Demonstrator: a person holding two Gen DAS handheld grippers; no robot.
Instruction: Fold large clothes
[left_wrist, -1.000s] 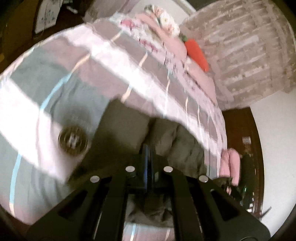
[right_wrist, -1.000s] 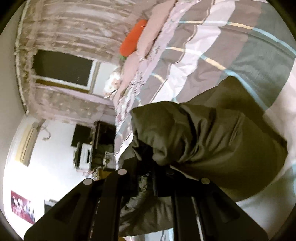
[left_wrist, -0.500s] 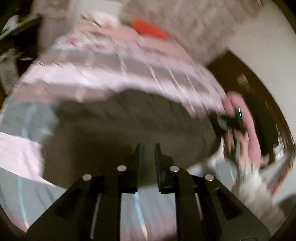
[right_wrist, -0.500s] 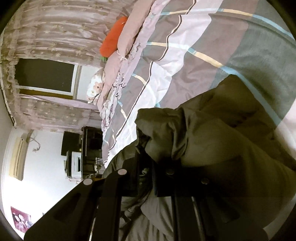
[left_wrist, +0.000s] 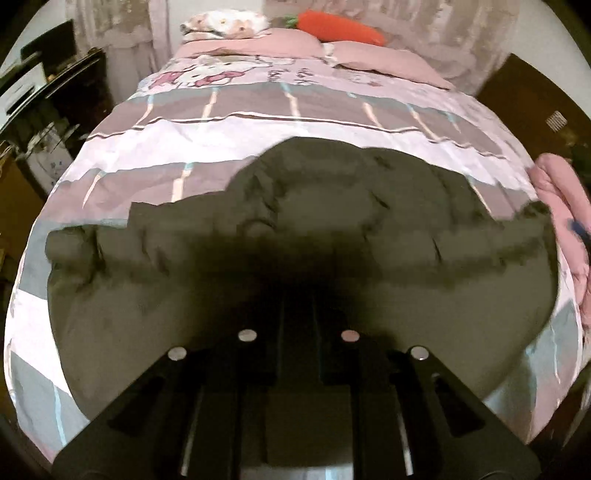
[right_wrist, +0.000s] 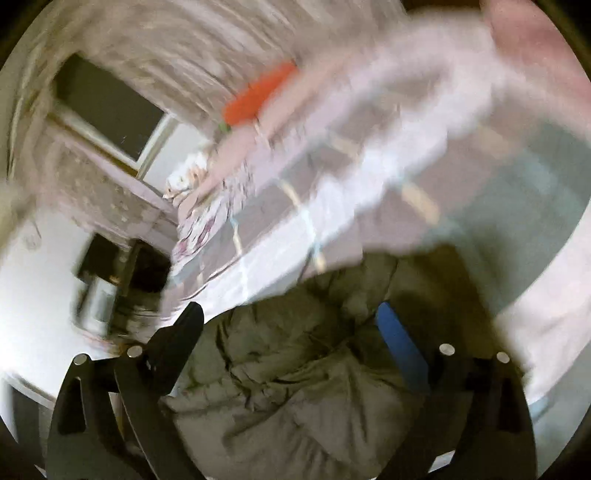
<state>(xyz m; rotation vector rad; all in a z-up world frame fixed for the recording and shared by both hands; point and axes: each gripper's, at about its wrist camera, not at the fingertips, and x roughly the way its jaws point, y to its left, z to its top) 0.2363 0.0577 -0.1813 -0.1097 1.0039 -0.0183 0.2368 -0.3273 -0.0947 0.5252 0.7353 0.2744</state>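
Garment (left_wrist: 303, 258) dark olive-grey, plain, no print. Duvet (left_wrist: 258, 125) striped in bands of white, mauve-brown and grey-blue, crossed by thin pale cream and light blue lines; top band pink with a cartoon cat print and pink bow. Pillows (left_wrist: 373, 59) plain dusty pink; one pillow (left_wrist: 225, 22) white with a brown-and-cream animal print. Carrot plush (left_wrist: 340, 27) orange with green top. Curtains (left_wrist: 454, 40) beige-pink, lacy pattern. Left claw (left_wrist: 297, 332) black with silver screws. Right claw (right_wrist: 291, 325) black, one finger (right_wrist: 399, 343) faced blue. Furniture (left_wrist: 70, 85) dark brown.

The garment (left_wrist: 332, 266) lies spread across the bed (left_wrist: 258, 129), with 2 pillows (left_wrist: 384, 59) behind it.
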